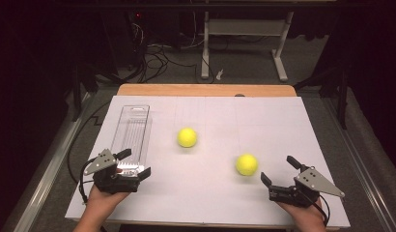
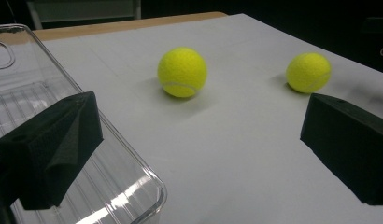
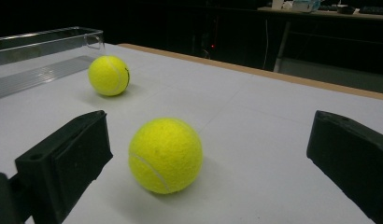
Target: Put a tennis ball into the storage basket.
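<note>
Two yellow tennis balls lie on the white sheet: one (image 1: 187, 137) (image 2: 182, 72) (image 3: 109, 75) near the middle, the other (image 1: 247, 164) (image 2: 308, 72) (image 3: 165, 155) toward the front right. A clear plastic tray (image 1: 132, 135) (image 2: 35, 93) (image 3: 40, 51) lies lengthwise at the left. My left gripper (image 1: 136, 163) (image 2: 199, 154) is open at the tray's near end, one jaw over its corner. My right gripper (image 1: 279, 169) (image 3: 208, 163) is open at the front right, and the nearer ball sits just ahead of its jaws, toward the left one.
The white sheet (image 1: 263, 121) covers a wooden table (image 1: 205, 90) whose far edge shows. Beyond it are cables (image 1: 152, 58) on the floor and a white desk frame (image 1: 244, 43). Dark floor surrounds the table.
</note>
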Demonstrator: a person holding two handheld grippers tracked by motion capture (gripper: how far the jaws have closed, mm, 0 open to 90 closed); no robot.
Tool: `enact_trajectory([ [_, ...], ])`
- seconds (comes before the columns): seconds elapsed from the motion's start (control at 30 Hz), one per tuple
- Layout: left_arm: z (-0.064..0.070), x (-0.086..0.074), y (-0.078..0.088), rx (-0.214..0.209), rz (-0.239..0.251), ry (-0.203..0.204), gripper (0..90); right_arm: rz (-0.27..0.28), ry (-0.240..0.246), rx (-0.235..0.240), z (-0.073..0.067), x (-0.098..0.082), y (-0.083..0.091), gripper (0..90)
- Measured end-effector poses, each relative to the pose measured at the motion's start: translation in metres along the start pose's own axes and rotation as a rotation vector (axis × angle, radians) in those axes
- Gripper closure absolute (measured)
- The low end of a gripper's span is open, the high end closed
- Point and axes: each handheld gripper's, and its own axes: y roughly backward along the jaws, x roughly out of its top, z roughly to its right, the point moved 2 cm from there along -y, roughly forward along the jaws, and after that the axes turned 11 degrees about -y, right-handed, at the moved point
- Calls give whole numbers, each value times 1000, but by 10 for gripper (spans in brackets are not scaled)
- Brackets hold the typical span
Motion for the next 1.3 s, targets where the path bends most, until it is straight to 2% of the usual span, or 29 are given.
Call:
enact_trajectory([
  [0.07, -1, 1, 1, -2, 0, 8, 4, 0, 0, 0, 0, 0, 0, 3],
  [0.2, -2, 4, 4, 5, 9, -5, 4, 1, -1, -1, 0, 0, 0, 3],
  [0.6, -13, 17, 17, 29, 43, 14, 8, 4, -1, -2, 1, 0, 1, 3],
  [0.7, -18, 20, 20, 36, 54, 29, 8, 5, -2, -2, 2, 0, 1, 3],
  [0.87, -23, 22, 24, 43, 51, 25, 8, 6, -2, -2, 2, 0, 1, 3],
  [1.13, -35, 27, 32, 74, 58, 32, 8, 5, -1, -5, 2, 0, 1, 3],
  [1.2, -39, 29, 36, 81, 67, 39, 7, 7, 0, -5, 2, 0, 1, 3],
  [1.23, -44, 31, 40, 98, 83, 36, 5, 7, 0, -5, 2, 0, 1, 3],
  [1.3, -45, 32, 41, 100, 94, 41, 7, 8, -1, -5, 2, 0, 1, 3],
])
